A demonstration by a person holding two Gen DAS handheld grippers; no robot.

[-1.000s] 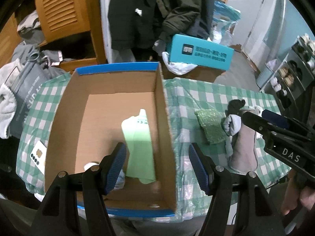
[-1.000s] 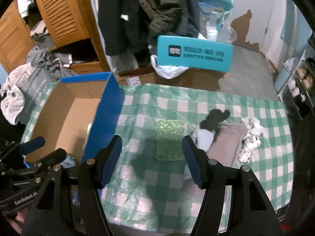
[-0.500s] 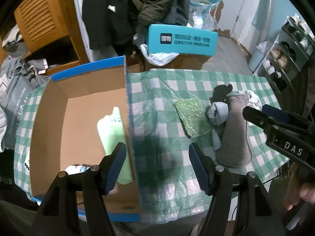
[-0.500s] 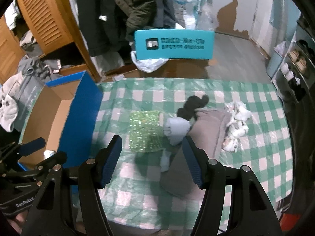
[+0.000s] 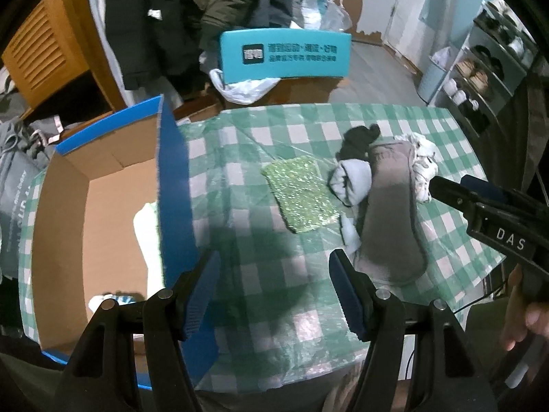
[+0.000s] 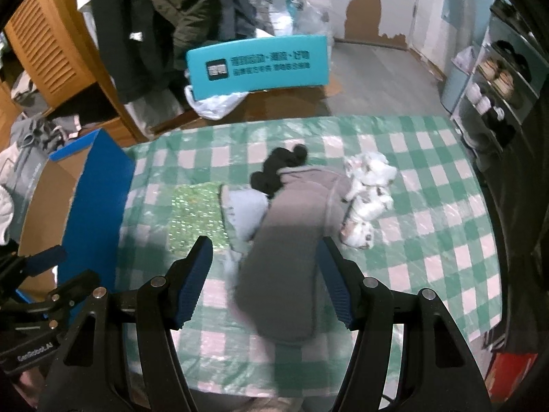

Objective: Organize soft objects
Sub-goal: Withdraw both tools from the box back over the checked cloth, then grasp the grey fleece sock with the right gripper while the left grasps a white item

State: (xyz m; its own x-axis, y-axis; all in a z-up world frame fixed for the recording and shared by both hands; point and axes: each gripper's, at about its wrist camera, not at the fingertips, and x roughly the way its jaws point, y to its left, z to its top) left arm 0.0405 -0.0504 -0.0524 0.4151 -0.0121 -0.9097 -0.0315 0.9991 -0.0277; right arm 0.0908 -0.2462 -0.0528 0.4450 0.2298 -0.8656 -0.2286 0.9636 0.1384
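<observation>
Tongs, left: spread, empty, over the table beside the box; tongs, right: spread, straddling the grey cloth piece, limp and light—you should pinch its near end.

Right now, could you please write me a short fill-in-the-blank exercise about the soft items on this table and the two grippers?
1. The sparkly green cloth lies between the cardboard box and the pale ____ sock.
2. The long grey piece lies in front of the ____ gripper.
3. Both grippers, including the left gripper, have their jaws ____.
4. The tablecloth is checked white and ____.

Missing words: blue; right; open; green
</observation>
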